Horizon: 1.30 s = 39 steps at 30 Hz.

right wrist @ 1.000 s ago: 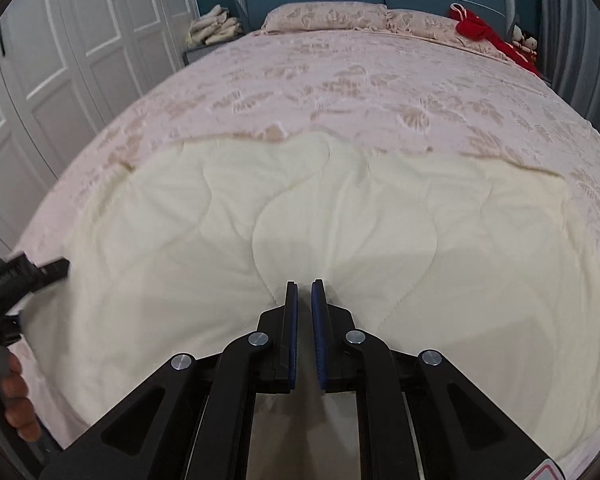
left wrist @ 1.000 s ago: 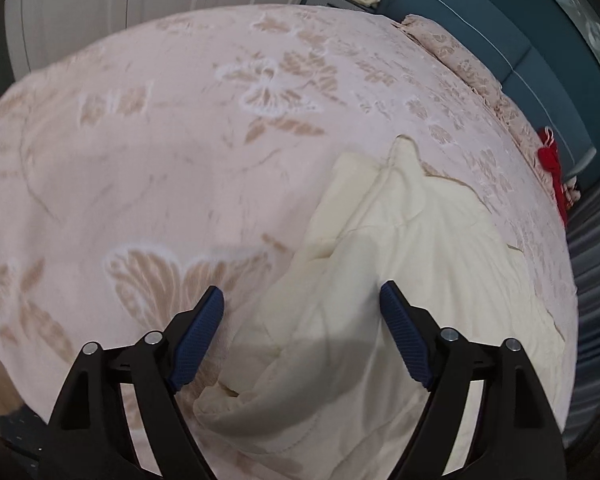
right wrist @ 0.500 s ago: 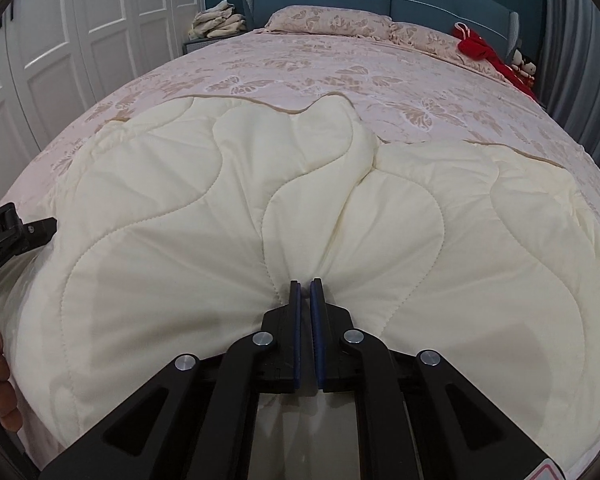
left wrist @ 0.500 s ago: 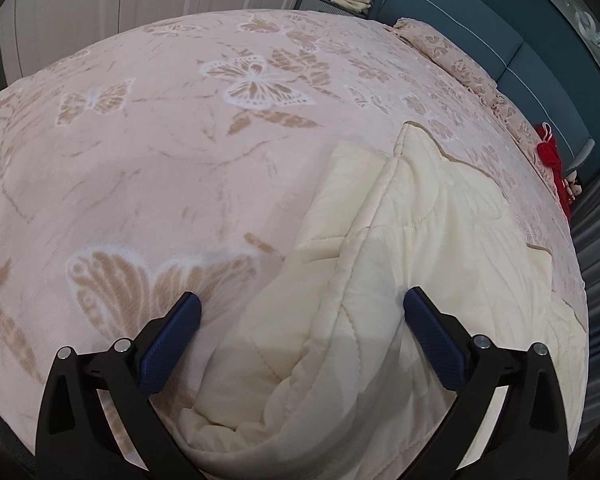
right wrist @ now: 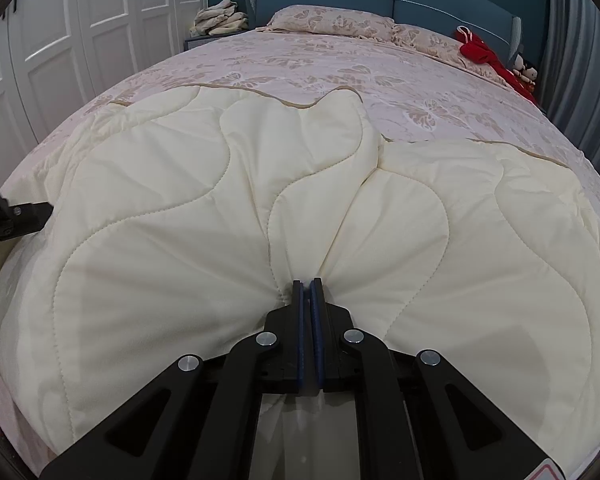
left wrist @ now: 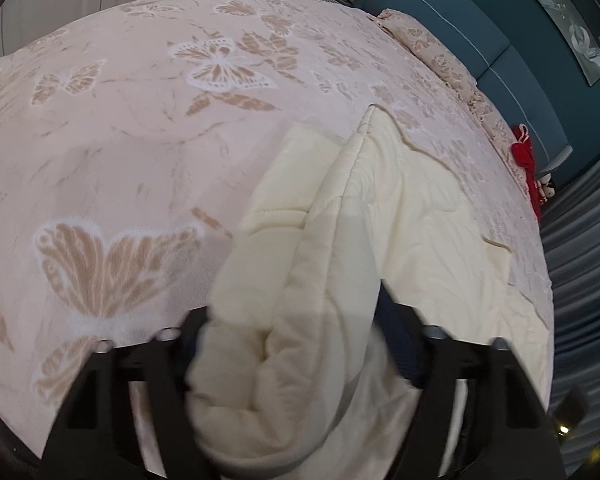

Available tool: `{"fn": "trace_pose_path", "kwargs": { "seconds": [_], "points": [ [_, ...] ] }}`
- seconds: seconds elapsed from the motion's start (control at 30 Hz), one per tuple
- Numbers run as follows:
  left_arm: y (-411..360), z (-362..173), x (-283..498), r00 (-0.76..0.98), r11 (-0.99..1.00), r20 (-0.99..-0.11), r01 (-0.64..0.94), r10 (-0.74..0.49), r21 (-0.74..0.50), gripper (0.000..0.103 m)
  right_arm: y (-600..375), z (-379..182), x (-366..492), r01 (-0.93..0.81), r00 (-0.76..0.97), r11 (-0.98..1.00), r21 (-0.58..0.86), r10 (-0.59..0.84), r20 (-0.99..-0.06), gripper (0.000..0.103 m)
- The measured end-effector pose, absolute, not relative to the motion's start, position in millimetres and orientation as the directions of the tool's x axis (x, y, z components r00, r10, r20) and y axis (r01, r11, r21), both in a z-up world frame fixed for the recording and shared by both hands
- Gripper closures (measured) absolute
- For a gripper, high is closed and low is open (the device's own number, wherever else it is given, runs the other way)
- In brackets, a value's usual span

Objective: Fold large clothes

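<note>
Both tongs grip the cream quilt (right wrist: 220, 208), which lies on the butterfly bedspread (left wrist: 140, 140) near the bed's foot. Right gripper (right wrist: 308, 284) is squeezed tight on a bunch of its near edge. Left gripper (left wrist: 296, 344) has just been closing on a fat fold at the quilt's left end. Lift both ends evenly. Toward twelve o'clock lies lots of bare bed; pillows (right wrist: 332, 22) are far off.

Pink bedspread (right wrist: 340, 68) with butterfly shapes, spread flat over bed. 2 matching pillows (right wrist: 332, 20) up against blue headboard (right wrist: 420, 4). Red cloth (right wrist: 480, 52) by far right pillow. White closet doors (right wrist: 60, 40) on left. Pile of pale clothes (right wrist: 220, 18) on small stand.
</note>
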State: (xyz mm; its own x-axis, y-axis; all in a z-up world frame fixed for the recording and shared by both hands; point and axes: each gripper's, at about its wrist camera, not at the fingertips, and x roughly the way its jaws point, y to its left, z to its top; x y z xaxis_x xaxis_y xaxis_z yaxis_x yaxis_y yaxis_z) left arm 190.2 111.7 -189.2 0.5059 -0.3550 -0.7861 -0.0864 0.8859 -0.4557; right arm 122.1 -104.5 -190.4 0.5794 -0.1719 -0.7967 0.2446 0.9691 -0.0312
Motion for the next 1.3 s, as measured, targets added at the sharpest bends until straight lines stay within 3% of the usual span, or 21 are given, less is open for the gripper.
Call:
{"fn": "trace_pose_path", "kwargs": {
  "seconds": [0.03,0.13,0.23,0.43,0.7,0.97,1.3],
  "points": [
    [111.8,-185.7,188.8,0.508,0.883,-0.781,-0.079,-0.363,-0.462,0.058,-104.9,-190.6,122.1,0.245,0.580,0.969,-0.026,-0.168,-0.797,0.094],
    [110.9,-168.2,185.8,0.514,0.877,-0.764,-0.046,-0.389,-0.478,0.076,-107.0,-190.2,122.5,0.247,0.581,0.969,-0.010,-0.156,-0.799,0.094],
    [106.1,-148.2,184.3,0.527,0.870,-0.744,-0.017,-0.410,-0.492,0.082,-111.6,-188.1,124.0,0.242,0.571,0.970,0.020,-0.126,-0.811,0.094],
    [89.6,-100.7,174.7,0.561,0.856,-0.695,0.050,-0.450,-0.515,0.085,-139.7,-153.8,109.7,0.275,0.559,0.939,0.205,0.017,-0.829,0.096],
    [65.8,-61.5,160.0,0.585,0.860,-0.665,0.116,-0.463,-0.497,0.085,-151.0,-113.3,35.9,0.268,0.586,0.915,0.302,0.094,-0.805,0.098],
    [76.5,-56.3,150.3,0.591,0.863,-0.672,0.087,-0.447,-0.497,0.085,-150.0,-146.8,4.0,0.294,0.529,0.867,0.402,0.203,-0.824,0.101],
    [73.9,-57.6,138.4,0.570,0.856,-0.679,0.088,-0.462,-0.509,0.085,-143.2,-176.1,19.3,0.288,0.511,0.874,0.390,0.204,-0.835,0.101]
  ]
}}
